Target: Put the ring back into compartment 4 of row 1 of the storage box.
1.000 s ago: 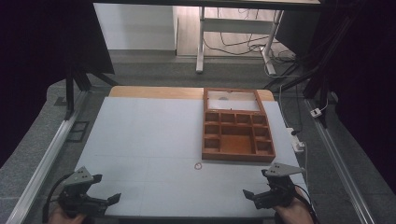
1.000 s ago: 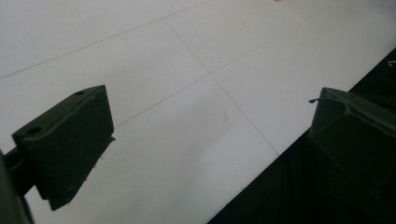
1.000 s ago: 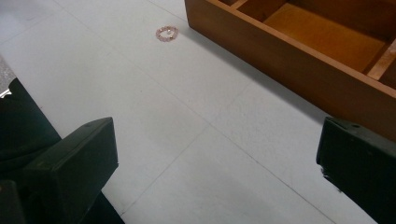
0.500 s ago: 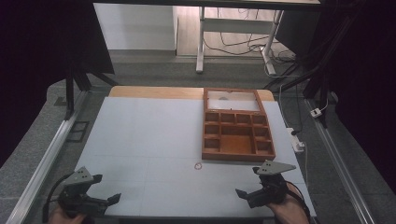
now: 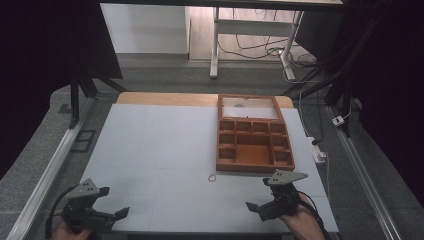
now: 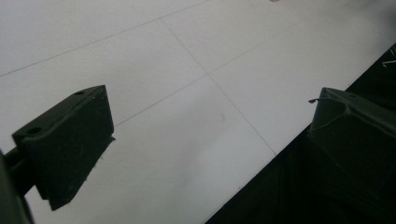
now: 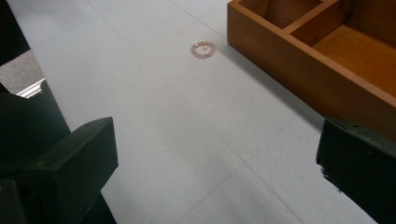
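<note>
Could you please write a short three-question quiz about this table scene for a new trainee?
1. True or false: the small beaded ring lies inside the wooden tray.
2. Which gripper is nearer the ring: A) left gripper B) right gripper?
3. Fill in: the jaws of both grippers stand ____.

Key: 1. False; it lies on the white table, just in front of the tray. 2. B. 3. open.

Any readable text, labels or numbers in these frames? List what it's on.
None readable: no lettering on the wooden tray, the bead ring, the table or either gripper, left or right.
</note>
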`<state>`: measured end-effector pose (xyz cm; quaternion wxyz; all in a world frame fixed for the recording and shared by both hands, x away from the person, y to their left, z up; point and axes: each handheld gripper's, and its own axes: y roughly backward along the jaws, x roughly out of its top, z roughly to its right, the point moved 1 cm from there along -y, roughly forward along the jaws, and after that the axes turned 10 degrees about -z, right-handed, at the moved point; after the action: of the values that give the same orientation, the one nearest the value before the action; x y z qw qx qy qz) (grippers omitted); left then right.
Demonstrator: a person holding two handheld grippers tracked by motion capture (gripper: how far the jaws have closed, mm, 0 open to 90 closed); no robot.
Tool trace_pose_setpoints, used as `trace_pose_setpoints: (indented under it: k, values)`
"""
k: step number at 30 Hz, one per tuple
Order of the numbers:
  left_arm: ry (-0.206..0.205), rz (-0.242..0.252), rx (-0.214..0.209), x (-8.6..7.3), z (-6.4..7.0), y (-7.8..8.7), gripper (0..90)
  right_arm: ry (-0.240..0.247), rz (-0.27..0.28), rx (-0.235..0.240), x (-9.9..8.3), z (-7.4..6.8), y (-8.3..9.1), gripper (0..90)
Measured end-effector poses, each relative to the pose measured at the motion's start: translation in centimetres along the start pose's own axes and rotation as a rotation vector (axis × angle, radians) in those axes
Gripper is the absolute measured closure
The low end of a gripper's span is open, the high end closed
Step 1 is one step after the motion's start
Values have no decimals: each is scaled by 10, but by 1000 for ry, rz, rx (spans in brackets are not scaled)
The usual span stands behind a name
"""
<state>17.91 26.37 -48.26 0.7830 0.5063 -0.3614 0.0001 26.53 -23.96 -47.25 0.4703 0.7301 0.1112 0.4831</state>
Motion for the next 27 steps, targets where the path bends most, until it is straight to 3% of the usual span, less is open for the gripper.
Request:
trace_pose_setpoints:
  k: [13, 27]
  values:
    - [-1, 0, -2, 0, 0, 0, 0, 13, -26, 18, 12, -4, -14, 0]
    - [2, 1, -6, 0, -1, 0, 0, 45, -59, 47, 36, -7, -42, 0]
